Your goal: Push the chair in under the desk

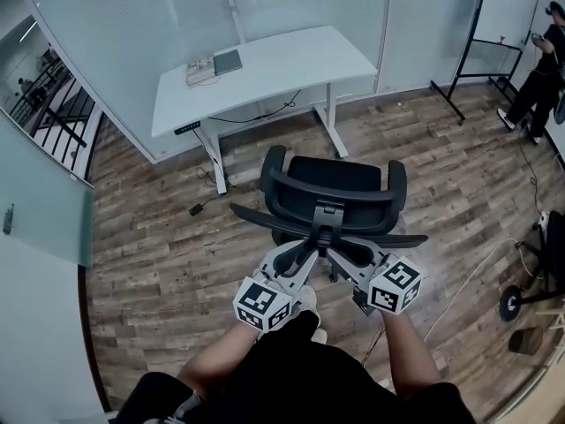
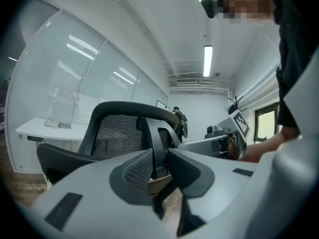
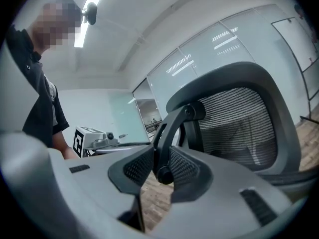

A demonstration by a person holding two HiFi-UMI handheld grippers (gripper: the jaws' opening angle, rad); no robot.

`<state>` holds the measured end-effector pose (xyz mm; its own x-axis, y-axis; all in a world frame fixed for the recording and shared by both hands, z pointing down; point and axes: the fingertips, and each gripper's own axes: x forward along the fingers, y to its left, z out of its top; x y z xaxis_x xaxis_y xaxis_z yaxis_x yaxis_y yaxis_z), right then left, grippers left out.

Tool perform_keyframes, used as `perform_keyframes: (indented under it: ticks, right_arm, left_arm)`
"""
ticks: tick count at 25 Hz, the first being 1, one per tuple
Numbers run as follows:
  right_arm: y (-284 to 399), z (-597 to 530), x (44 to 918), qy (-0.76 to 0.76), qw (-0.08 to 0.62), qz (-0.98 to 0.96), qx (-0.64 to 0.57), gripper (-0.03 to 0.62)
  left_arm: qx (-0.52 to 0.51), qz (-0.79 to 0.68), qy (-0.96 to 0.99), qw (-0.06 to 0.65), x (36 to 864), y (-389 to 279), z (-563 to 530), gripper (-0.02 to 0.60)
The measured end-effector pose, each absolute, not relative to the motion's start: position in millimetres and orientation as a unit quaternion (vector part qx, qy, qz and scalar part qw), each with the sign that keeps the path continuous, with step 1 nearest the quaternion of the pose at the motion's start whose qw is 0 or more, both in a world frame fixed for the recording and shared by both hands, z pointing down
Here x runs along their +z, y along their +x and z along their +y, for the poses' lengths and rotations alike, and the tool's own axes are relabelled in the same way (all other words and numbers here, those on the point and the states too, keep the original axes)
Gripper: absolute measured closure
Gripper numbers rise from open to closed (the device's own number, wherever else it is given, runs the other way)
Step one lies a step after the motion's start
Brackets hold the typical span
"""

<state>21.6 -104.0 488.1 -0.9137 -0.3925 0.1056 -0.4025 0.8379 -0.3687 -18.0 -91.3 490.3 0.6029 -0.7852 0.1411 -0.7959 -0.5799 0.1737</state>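
Behind the chair [image 1: 335, 179], left hand-held gripper [image 1: 306, 254] and right hand-held gripper [image 1: 342, 256] clamped on it

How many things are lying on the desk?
2: a pale flat item and a dark slab beside it, both near the desk's far left corner. Nothing else shows.

The chair [image 1: 331, 184] has a matt black plastic frame and mesh back; the floor [image 1: 150, 263] is grained wood planks, the tabletop [image 1: 282, 60] smooth white.
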Motion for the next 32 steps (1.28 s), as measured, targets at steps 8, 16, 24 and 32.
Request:
perform_keyframes:
  ticks: [8, 16, 24, 32]
  right_arm:
    - [12, -158, 483, 0.177, 0.009, -0.965, 0.194, 0.493]
    - [-5, -199, 483, 0.175, 0.032, -0.968, 0.177, 0.484]
    - [-16, -236, 487, 0.149, 0.031, -0.972, 0.180, 0.484]
    - [-24, -262, 483, 0.123, 0.017, -0.975, 0.185, 0.491]
  left_arm:
    - [0.031, -0.465, 0.878, 0.105, 489, -27, -142, 0.483]
    - [0.035, -0.476, 0.872, 0.106, 489, -42, -183, 0.474]
    - [0.035, -0.489, 0.865, 0.106, 489, -53, -218, 0.474]
    - [0.036, -0.510, 0.853, 0.104, 488, -61, -242, 0.474]
